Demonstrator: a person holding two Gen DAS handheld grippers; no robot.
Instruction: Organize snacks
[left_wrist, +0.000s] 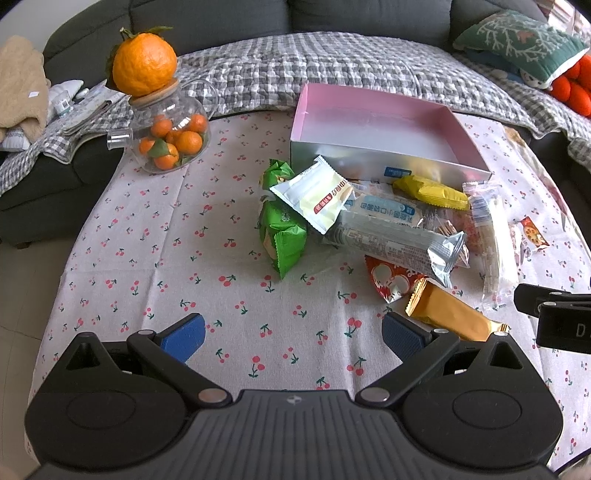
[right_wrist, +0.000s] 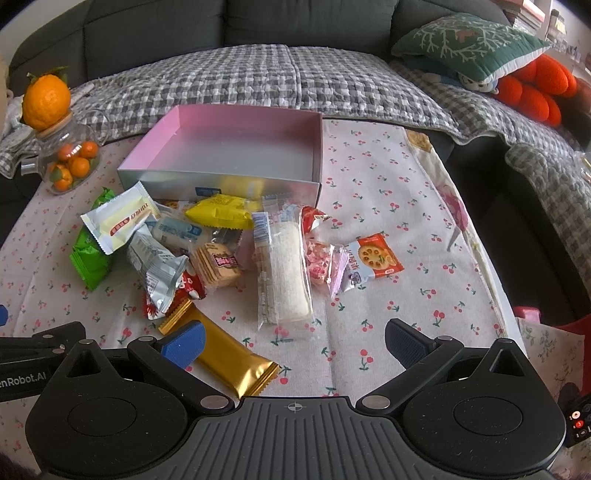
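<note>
Pink box (right_wrist: 225, 147) open, nothing inside, silver front wall, sits at 12 o'clock on table. Snack pile just below box, toward 6 o'clock. Green packs (right_wrist: 90, 254) at 9 o'clock side of pile. White-yellow pack (right_wrist: 120, 221) leans on top of them. Yellow pack (right_wrist: 219, 214) touching box front. Long clear pack (right_wrist: 284, 262) in middle, pointing 12 to 6. Cookie-picture pack (right_wrist: 373, 258) at 3 o'clock side. Gold pack (right_wrist: 225, 354) lies flat at 6 o'clock, tilted.
</note>
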